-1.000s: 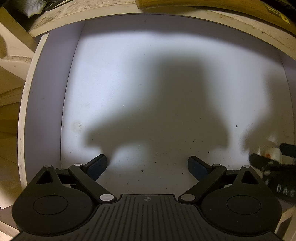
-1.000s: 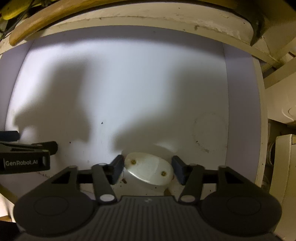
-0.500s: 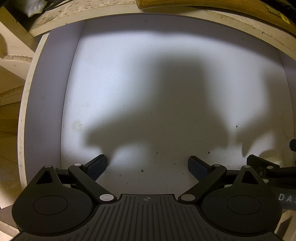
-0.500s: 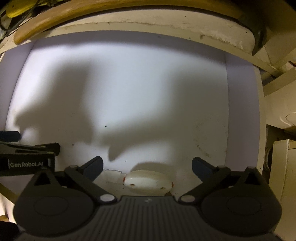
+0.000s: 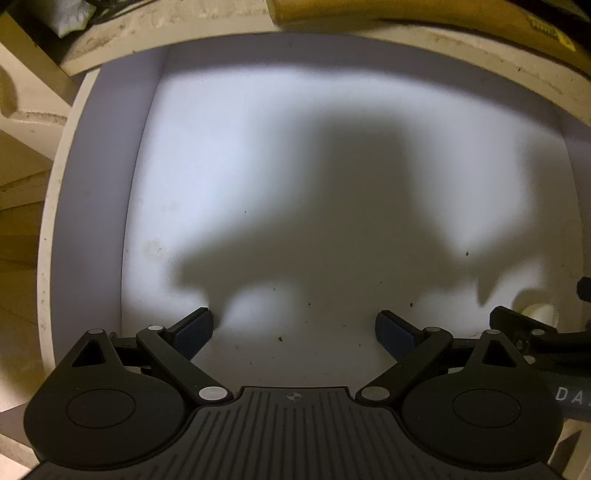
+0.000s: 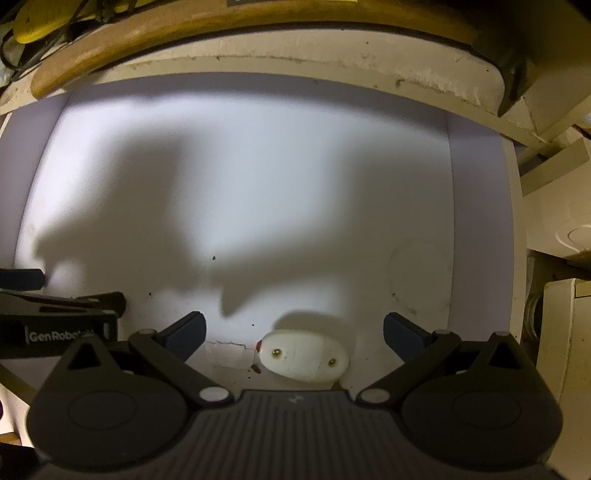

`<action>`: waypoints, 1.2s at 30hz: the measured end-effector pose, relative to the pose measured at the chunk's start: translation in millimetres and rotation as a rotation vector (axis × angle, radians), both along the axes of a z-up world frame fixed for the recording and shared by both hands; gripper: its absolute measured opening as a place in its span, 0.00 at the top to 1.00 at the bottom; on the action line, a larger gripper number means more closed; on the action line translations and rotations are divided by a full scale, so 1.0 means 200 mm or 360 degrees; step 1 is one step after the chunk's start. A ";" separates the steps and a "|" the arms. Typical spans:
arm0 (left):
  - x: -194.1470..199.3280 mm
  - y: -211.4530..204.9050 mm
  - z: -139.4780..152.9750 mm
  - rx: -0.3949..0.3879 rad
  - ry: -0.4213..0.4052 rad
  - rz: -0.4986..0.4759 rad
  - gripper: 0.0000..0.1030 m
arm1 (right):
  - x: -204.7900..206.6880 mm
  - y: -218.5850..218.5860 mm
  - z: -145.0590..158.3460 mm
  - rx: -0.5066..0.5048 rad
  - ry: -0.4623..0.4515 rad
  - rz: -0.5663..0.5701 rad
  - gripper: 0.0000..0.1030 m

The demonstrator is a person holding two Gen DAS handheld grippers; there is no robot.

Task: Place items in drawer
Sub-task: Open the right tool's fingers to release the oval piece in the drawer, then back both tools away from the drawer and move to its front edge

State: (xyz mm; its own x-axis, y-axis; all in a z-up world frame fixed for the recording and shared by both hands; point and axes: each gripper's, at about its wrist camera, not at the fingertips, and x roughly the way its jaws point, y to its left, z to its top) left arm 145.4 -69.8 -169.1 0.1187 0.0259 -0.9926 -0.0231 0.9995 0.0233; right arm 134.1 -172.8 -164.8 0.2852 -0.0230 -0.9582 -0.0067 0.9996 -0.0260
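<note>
The white oval item (image 6: pixel 303 355) with two small brass screws lies on the floor of the white drawer (image 6: pixel 258 184), near its front edge — between my right gripper's (image 6: pixel 294 332) spread fingers, touching neither. My left gripper (image 5: pixel 294 329) hangs beside it over bare drawer floor, fingers spread wide and empty — a wooden handle (image 6: pixel 184 33) rests on the ledge beyond the drawer.

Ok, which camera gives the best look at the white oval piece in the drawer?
The right wrist view: the white oval piece lies whole on the drawer floor between the open right gripper fingers, both screws visible. The left wrist view catches only a pale sliver at its right edge.
</note>
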 end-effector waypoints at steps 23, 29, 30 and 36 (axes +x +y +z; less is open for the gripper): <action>-0.10 0.08 0.41 -0.0080 -0.0231 0.0021 0.06 | -0.06 -0.16 0.28 0.0033 -0.0207 -0.0057 0.00; -0.02 0.27 0.29 -0.0090 -0.0327 0.0032 0.06 | -0.10 -0.16 0.31 0.0057 -0.0272 -0.0068 0.00; -0.03 0.27 0.30 -0.0091 -0.0339 0.0035 0.06 | -0.10 -0.16 0.32 0.0061 -0.0283 -0.0070 0.00; -0.05 0.27 0.39 -0.0082 -0.0409 0.0047 0.06 | -0.14 -0.17 0.36 0.0084 -0.0347 -0.0080 0.00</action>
